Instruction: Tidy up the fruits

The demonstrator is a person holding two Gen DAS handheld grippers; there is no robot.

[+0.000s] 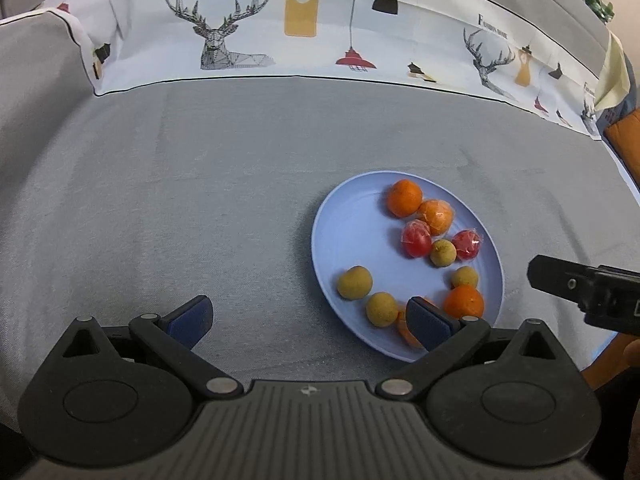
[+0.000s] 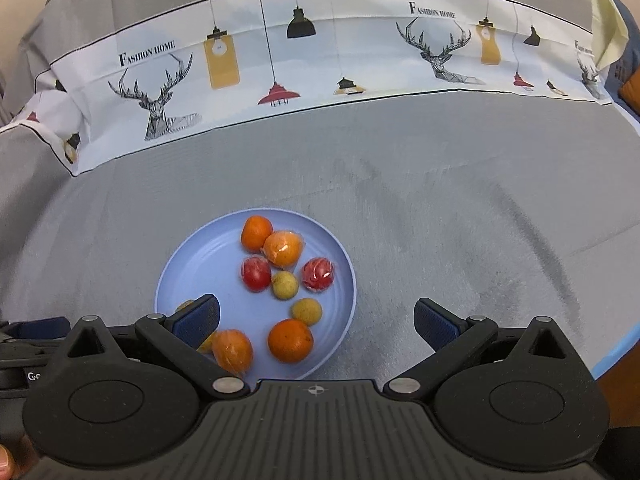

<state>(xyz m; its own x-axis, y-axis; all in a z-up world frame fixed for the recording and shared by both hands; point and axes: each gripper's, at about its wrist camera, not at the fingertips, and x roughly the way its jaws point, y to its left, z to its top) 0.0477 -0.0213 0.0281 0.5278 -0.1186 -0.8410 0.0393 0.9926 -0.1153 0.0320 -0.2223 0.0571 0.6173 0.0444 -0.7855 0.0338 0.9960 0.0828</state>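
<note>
Grey woven cloth covers the table, matte and faintly creased, and at its far edge I see a glossy white printed band with line-drawn stags, hanging lamps and the words "FASHION HOME".

On the cloth sits a smooth, pale blue round plate with a shallow raised rim, and all the fruit is on it. At the far side of the plate a bare, dimpled orange touches a second orange wrapped in crinkled clear film. Just nearer lie two red round fruits, also in shiny film, with a dull yellow-brown, rough-skinned little fruit between them. Another such small fruit lies beside a bare orange at the plate's near rim, and a film-wrapped orange sits just left of that.

My left tongs are spread wide and hold nothing; one blue ribbed pad hangs over the bare cloth, the other over the plate's near rim. My right tongs are likewise spread and empty, the left pad above the plate's near-left part, the right pad over cloth.
</note>
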